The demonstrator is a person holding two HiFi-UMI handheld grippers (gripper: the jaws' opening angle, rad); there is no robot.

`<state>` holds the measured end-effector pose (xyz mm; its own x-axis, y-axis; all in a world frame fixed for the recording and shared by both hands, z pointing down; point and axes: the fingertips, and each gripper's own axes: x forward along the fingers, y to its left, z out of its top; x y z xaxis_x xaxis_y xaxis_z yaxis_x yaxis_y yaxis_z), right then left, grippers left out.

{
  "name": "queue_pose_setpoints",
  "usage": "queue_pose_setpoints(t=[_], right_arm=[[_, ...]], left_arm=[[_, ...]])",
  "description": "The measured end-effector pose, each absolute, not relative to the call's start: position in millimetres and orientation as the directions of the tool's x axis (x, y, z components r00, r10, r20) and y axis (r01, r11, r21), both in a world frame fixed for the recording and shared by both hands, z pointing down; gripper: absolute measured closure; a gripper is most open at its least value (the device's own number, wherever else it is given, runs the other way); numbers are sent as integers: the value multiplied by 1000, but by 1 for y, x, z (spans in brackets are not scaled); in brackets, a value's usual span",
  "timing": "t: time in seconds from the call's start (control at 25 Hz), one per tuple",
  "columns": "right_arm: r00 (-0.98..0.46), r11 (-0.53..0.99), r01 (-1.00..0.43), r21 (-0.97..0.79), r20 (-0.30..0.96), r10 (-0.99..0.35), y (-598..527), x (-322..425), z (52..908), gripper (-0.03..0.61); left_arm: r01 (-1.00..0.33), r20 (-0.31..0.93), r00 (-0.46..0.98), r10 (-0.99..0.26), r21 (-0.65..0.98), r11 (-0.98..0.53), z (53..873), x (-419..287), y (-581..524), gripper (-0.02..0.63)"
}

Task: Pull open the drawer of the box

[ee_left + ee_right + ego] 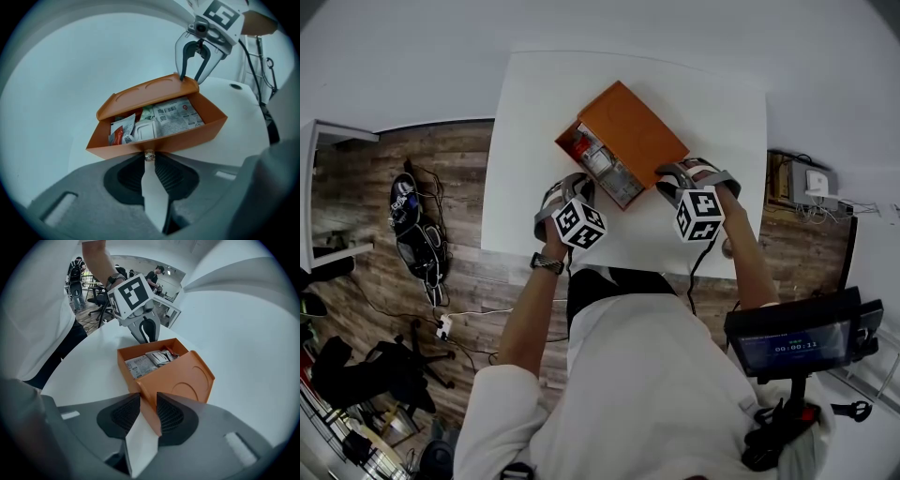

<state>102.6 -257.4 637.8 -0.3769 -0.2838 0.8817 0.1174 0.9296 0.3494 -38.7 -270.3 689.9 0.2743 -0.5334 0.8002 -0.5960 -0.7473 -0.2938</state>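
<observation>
Orange rectangular box (187,380) on white desk (712,103), drawer (197,133) out, left gripper (149,160) pinching its small knob (149,154), right gripper (148,408) clamping box corner.

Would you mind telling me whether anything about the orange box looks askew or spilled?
Nothing is spilled or damaged. The orange box sits diagonal to the white table's edges, and the packets in its open drawer lie jumbled.
</observation>
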Motion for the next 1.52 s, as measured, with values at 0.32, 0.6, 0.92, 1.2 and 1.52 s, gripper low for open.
queue_pose_setpoints(t=[0.32, 0.6, 0.92, 1.2, 1.52], right_arm=[[-386, 928, 109, 357, 875, -291, -258, 100, 636, 463], [-385, 931, 98, 351, 876, -289, -258, 97, 638, 460], [-372, 937, 85, 338, 883, -285, -258, 95, 641, 459], [-369, 940, 75, 333, 885, -284, -261, 97, 644, 457], [-362, 942, 63, 328, 887, -285, -266, 97, 648, 456]], left_arm=[[-606, 801, 262, -538, -297, -738, 690, -47, -266, 541], [-618, 807, 248, -535, -293, -729, 692, -55, -261, 541], [-646, 818, 237, -524, -271, -714, 697, -64, -253, 541], [-677, 818, 220, -531, -264, -687, 699, -77, -251, 541], [-700, 808, 228, -543, -251, -668, 703, -81, -254, 540]])
